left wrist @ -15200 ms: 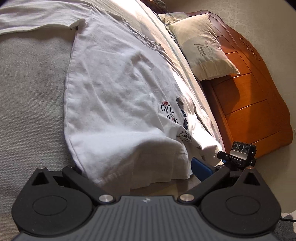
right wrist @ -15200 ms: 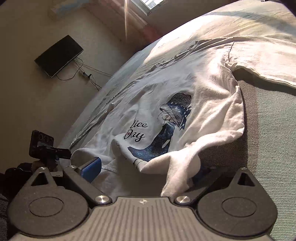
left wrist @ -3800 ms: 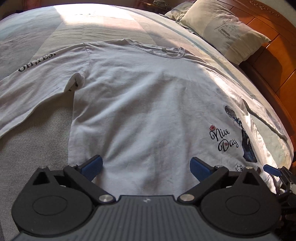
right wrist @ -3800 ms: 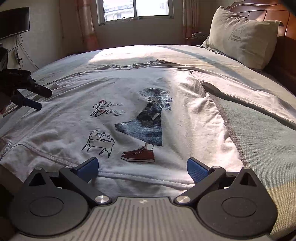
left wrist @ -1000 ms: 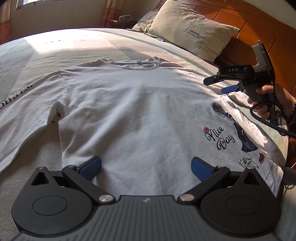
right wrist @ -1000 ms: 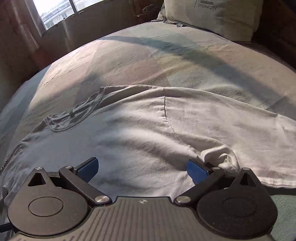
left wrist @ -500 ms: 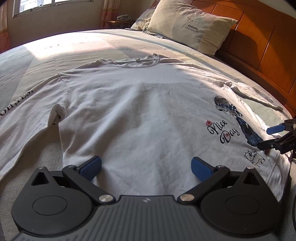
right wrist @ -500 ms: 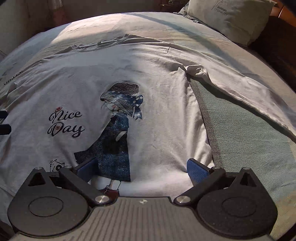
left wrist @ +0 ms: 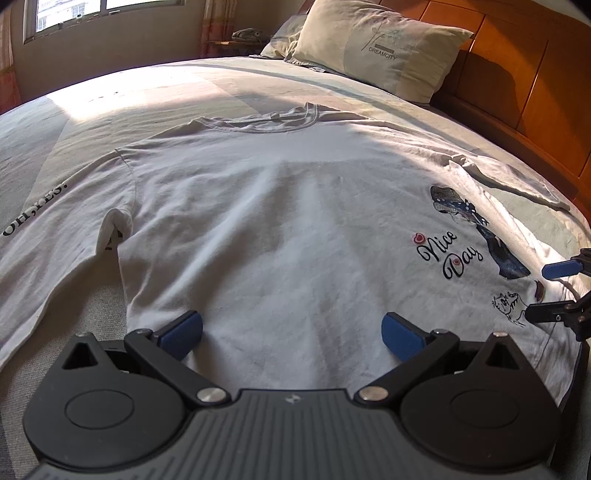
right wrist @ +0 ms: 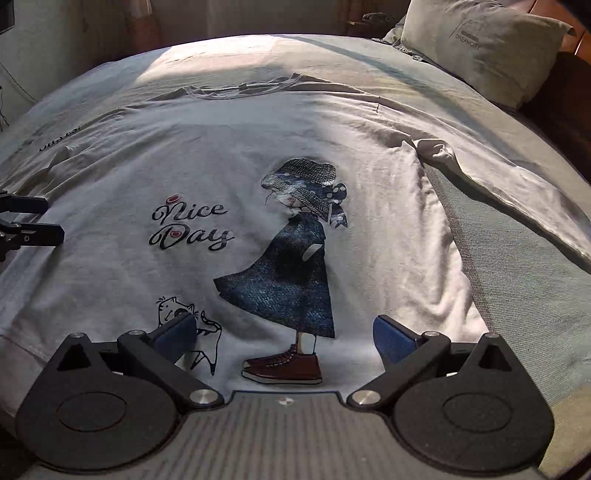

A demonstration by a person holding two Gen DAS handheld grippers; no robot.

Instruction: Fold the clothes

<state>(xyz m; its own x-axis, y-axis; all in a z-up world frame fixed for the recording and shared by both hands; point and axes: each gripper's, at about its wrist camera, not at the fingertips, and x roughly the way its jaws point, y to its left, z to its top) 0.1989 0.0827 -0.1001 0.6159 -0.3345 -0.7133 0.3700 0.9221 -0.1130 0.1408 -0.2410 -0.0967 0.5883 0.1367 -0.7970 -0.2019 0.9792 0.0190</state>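
A white long-sleeved T-shirt [left wrist: 295,206] lies spread face up on the bed, neckline away from me, both sleeves out to the sides. Its print of a girl and the words "Nice Day" fills the right wrist view on the shirt [right wrist: 221,155]. My left gripper [left wrist: 291,332] hovers open over the hem on the shirt's plain side, nothing between its blue pads. My right gripper [right wrist: 284,338] is open over the hem by the printed shoe. Each tool shows in the other's view: the right gripper [left wrist: 554,293] at the right edge, the left gripper [right wrist: 33,218] at the left edge.
A beige pillow [left wrist: 376,48] leans on the orange wooden headboard [left wrist: 517,66] at the back right. Grey-green bed cover [right wrist: 535,295] shows beside the shirt's right side. A window [left wrist: 92,14] is on the far wall, with a small bedside stand near the pillow.
The right gripper has come back from the shoulder and sleeve area to the hem. The left gripper has hardly moved. Earlier both were shut on the hem; both are open now.
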